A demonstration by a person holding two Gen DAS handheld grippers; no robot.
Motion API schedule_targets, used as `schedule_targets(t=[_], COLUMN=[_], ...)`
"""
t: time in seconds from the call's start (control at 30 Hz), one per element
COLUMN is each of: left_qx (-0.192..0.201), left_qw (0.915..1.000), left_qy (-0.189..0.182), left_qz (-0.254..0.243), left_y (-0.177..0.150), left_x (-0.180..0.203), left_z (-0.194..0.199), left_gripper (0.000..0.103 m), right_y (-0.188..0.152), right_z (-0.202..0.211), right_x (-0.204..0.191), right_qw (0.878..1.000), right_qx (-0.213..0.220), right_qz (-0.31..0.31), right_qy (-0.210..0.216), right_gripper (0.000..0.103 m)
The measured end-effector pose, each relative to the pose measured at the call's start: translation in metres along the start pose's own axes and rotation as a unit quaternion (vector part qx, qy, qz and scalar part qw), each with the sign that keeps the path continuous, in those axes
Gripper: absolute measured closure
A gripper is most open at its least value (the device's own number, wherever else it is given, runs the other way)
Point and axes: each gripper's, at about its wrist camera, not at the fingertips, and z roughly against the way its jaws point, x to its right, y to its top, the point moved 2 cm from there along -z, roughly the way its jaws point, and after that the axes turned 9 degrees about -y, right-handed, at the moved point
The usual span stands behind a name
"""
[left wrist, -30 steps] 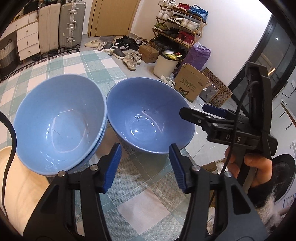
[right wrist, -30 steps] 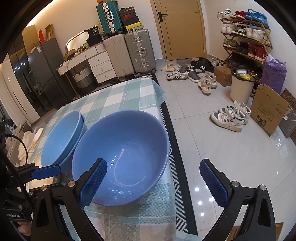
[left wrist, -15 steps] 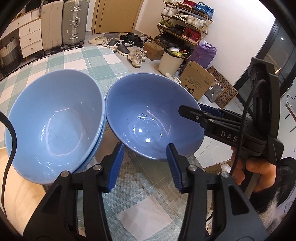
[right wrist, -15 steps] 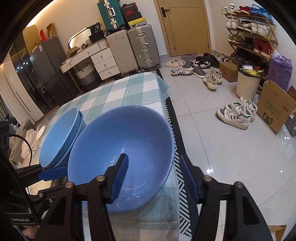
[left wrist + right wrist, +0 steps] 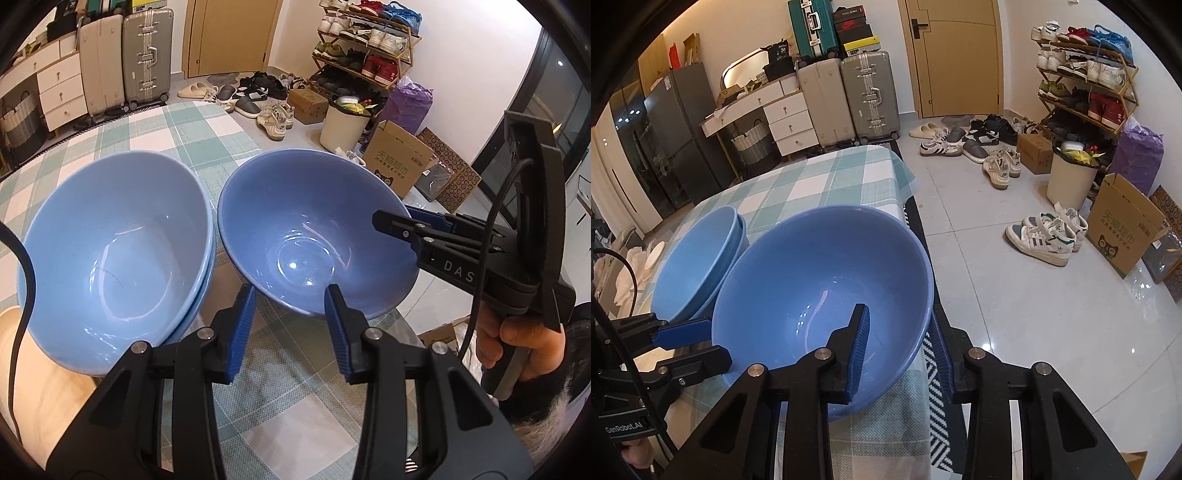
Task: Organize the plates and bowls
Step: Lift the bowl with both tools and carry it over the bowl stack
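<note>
A single blue bowl (image 5: 310, 236) sits at the right edge of the checked table (image 5: 155, 125). A stack of two blue bowls (image 5: 110, 251) stands just left of it. My right gripper (image 5: 899, 343) is shut on the single bowl's (image 5: 820, 280) right rim, one finger inside and one outside; it also shows in the left wrist view (image 5: 402, 221). My left gripper (image 5: 290, 325) is open and empty, its fingers on either side of the single bowl's near wall, low by the table. The stack shows left in the right wrist view (image 5: 698, 258).
The table edge drops to the tiled floor (image 5: 1015, 295) right of the bowl. A pale wooden board (image 5: 37, 369) lies at the near left. Suitcases (image 5: 868, 96), a shoe rack (image 5: 1082, 85), a bin (image 5: 1071, 177) and a cardboard box (image 5: 1123, 225) stand on the floor beyond.
My right gripper has closed from wide open onto the single bowl's right rim. My left gripper has moved a little closer to the bowl's near wall and stays open.
</note>
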Motion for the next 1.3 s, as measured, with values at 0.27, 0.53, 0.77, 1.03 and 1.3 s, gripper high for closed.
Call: schedule_targets(t=[0.27, 0.53, 0.77, 1.03, 1.3], left_qx=[0.005, 0.020, 0.036, 0.062, 0.099], left_qw=[0.9998, 0.9992, 0.9979, 0.9953, 0.9922], left_qy=[-0.004, -0.011, -0.020, -0.029, -0.020], left_qz=[-0.017, -0.034, -0.050, -0.068, -0.073], left_y=[0.001, 0.003, 0.006, 0.008, 0.008], left_x=[0.005, 0.010, 0.016, 0.026, 0.024], left_z=[0.003, 0.015, 0.032, 0.064, 0.111], left_gripper=[0.068, 0.068, 0.068, 0.068, 0.067], right_y=[-0.003, -0.006, -0.006, -0.001, 0.010], right_z=[0.014, 0.038, 0.064, 0.098, 0.129], right_x=[0.004, 0.005, 0.004, -0.004, -0.029], right_qw=[1.000, 0.999, 0.998, 0.996, 0.994], right_qx=[0.013, 0.029, 0.045, 0.067, 0.093], right_qz=[0.002, -0.001, -0.001, 0.005, 0.022], right_qy=[-0.015, -0.028, -0.042, -0.057, -0.055], right_gripper=[0.068, 0.068, 0.068, 0.068, 0.068])
